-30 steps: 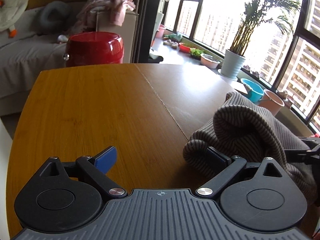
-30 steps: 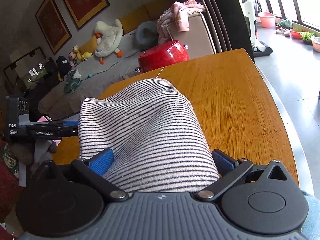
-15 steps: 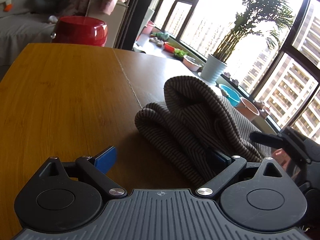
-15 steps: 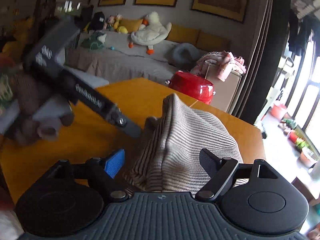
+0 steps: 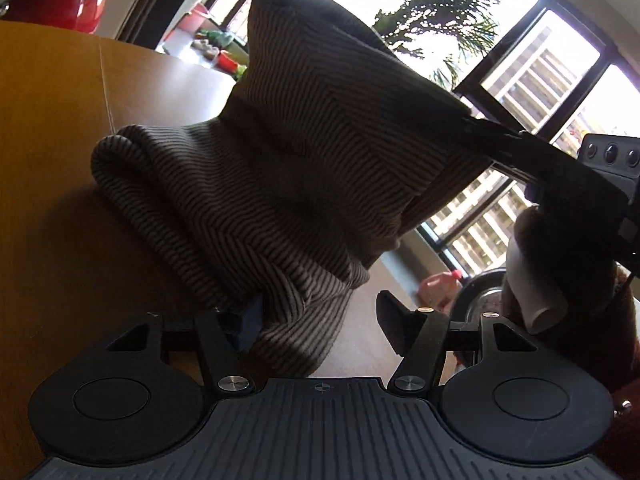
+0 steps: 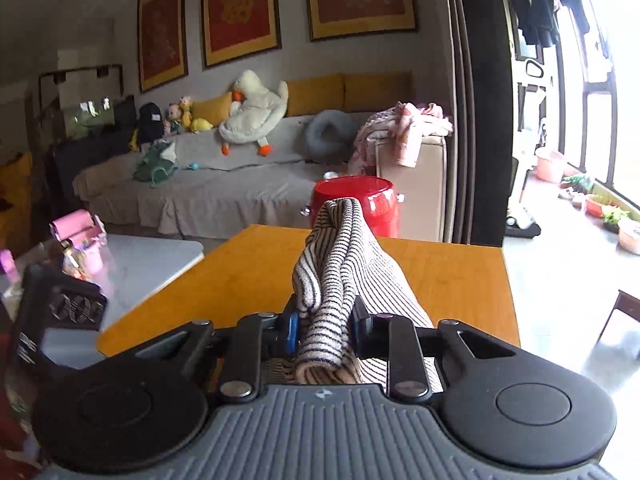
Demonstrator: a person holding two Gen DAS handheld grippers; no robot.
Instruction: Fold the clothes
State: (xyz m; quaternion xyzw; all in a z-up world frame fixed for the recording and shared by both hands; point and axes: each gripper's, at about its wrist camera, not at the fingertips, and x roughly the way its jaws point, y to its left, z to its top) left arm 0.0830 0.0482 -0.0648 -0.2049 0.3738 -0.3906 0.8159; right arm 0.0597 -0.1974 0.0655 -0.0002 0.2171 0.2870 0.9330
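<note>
Smooth honey-wood bench (image 6: 452,280) carries my ribbed striped sweater (image 5: 280,184); my right gripper (image 6: 324,326) pinches a bunched fold, my left gripper (image 5: 320,316) jaws have just been closing, still spread around its hem.

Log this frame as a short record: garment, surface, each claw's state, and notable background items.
garment: striped knit sweater, partly lifted off the surface, one end bunched
surface: orange wooden table
right claw: jaws have just been closing, now pinched on a fold of the sweater
left claw: jaws have just been closing; sweater hem lies between them against the blue pad, the other pad stands clear
background: red glossy pot past the table's far edge; white plush duck on the grey sofa
</note>
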